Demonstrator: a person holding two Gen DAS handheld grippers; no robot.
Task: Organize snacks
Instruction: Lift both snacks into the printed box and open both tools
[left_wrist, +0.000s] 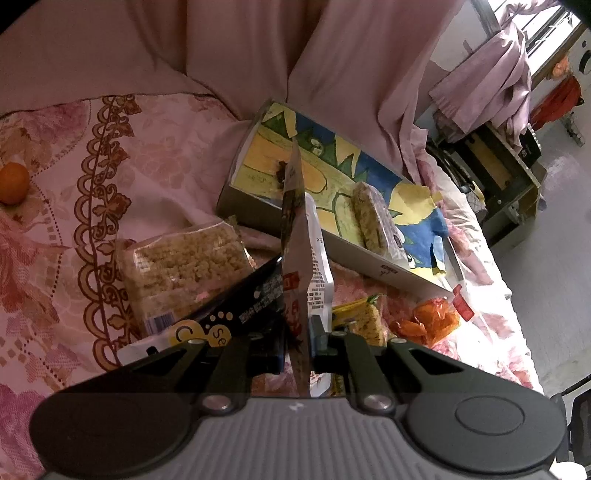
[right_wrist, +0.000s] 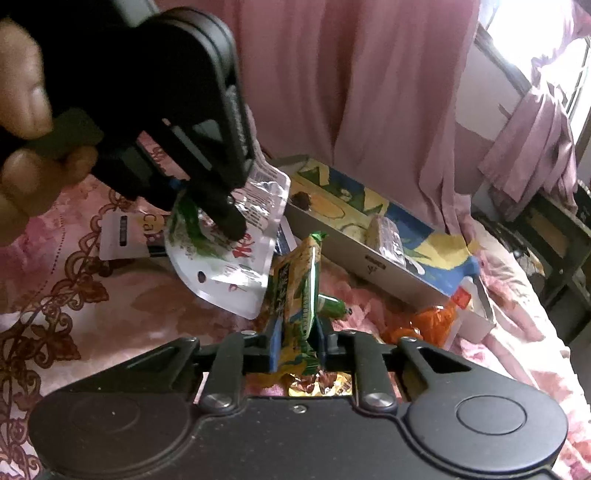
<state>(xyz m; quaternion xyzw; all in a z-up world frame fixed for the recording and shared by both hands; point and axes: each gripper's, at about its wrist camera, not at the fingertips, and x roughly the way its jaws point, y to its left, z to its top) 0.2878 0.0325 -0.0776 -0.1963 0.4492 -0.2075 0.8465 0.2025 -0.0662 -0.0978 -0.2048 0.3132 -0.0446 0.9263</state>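
Note:
My left gripper (left_wrist: 298, 343) is shut on a white and red snack pouch (left_wrist: 301, 258), held edge-on above the bed; it also shows in the right wrist view (right_wrist: 229, 258). My right gripper (right_wrist: 298, 332) is shut on a yellow and green snack packet (right_wrist: 295, 280). A flat box with a colourful lining (left_wrist: 332, 184) lies ahead on the bed and holds a wrapped cereal bar (left_wrist: 373, 218); the box also shows in the right wrist view (right_wrist: 369, 236). A clear pack of puffed rice cakes (left_wrist: 184, 269) and a black packet (left_wrist: 240, 299) lie under the left gripper.
A floral bedsheet (left_wrist: 55, 221) covers the bed. An orange fruit (left_wrist: 13, 182) sits far left. Orange wrapped snacks (left_wrist: 428, 321) lie near the box. Pink curtains (left_wrist: 332, 55) hang behind. The bed edge and floor (left_wrist: 546, 277) are on the right.

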